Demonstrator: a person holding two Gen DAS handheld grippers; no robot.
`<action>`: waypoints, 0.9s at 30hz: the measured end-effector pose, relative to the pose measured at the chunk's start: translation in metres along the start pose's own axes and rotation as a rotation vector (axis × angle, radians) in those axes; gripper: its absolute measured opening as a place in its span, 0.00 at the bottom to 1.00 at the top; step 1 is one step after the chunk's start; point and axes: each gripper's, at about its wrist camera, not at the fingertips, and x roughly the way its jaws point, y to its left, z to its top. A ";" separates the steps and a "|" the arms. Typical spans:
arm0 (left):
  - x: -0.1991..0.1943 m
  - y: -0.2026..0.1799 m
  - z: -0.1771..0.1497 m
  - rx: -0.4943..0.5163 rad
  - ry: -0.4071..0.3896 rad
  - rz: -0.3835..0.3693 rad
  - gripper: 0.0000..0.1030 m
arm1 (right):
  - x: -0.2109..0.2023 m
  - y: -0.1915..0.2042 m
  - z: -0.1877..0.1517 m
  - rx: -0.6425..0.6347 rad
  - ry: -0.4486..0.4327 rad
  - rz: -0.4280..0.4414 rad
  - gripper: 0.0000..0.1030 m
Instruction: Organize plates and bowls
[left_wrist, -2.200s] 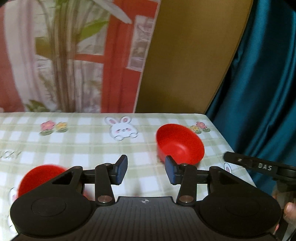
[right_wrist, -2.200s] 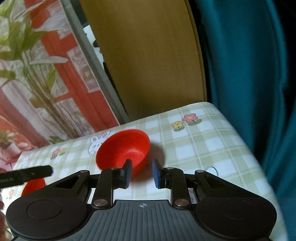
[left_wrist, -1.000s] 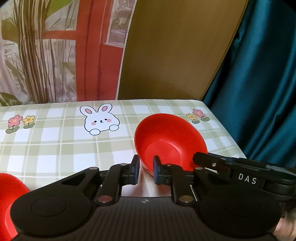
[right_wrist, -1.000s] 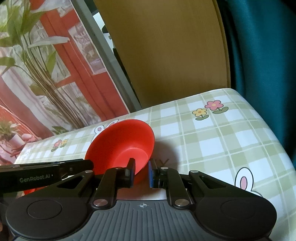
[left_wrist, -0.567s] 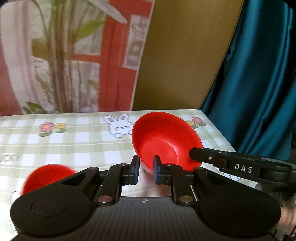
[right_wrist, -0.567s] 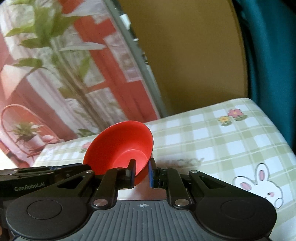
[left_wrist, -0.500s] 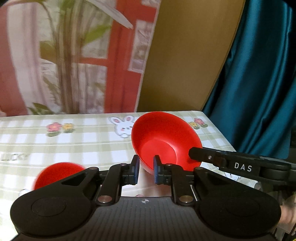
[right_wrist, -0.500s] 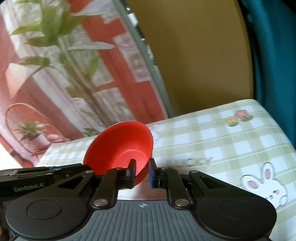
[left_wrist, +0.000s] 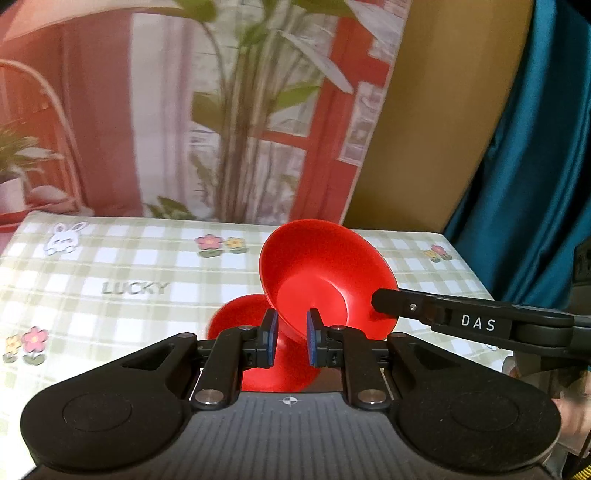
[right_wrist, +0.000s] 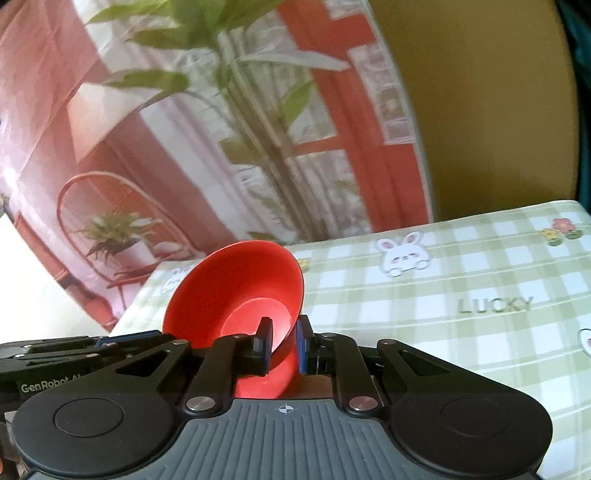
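Red bowl (left_wrist: 325, 273): a smooth, glossy, flared vessel with a small flat base, held tilted above the surface (left_wrist: 110, 266) so that its opening faces up and away. The left tongs (left_wrist: 289, 338) are clamped on its near rim, one blue pad on either side of the wall; the right tongs (right_wrist: 282, 345) are likewise clamped on the rim at the bowl's (right_wrist: 236, 291) other side (their long black finger, lettered "DAS", reaches in from the right of the left wrist view). A second red bowl (left_wrist: 236, 317) of the same colour lies on the surface directly below and behind the held one, partly hidden by it and blurred.

The surface carries a green-and-white checked cloth (right_wrist: 461, 280) printed with rabbits, flowers and the word "LUCKY" (left_wrist: 135, 288). Behind it stand a printed backdrop (left_wrist: 184, 110) with red frames and green plants, a tan panel (left_wrist: 443, 110), and a teal curtain (left_wrist: 535, 147).

Comparison with half a second ago: the held bowl has travelled leftward over the cloth, and the second bowl, then well off to the left, now sits just beneath it. Both grips are unchanged.
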 end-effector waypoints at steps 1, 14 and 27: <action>-0.003 0.005 -0.001 -0.006 -0.001 0.007 0.17 | 0.002 0.004 -0.001 -0.004 0.005 0.003 0.13; 0.003 0.033 -0.012 -0.030 0.023 0.009 0.17 | 0.027 0.020 -0.021 0.008 0.089 -0.019 0.14; 0.035 0.041 -0.025 -0.062 0.094 0.015 0.17 | 0.049 0.005 -0.030 0.035 0.147 -0.050 0.14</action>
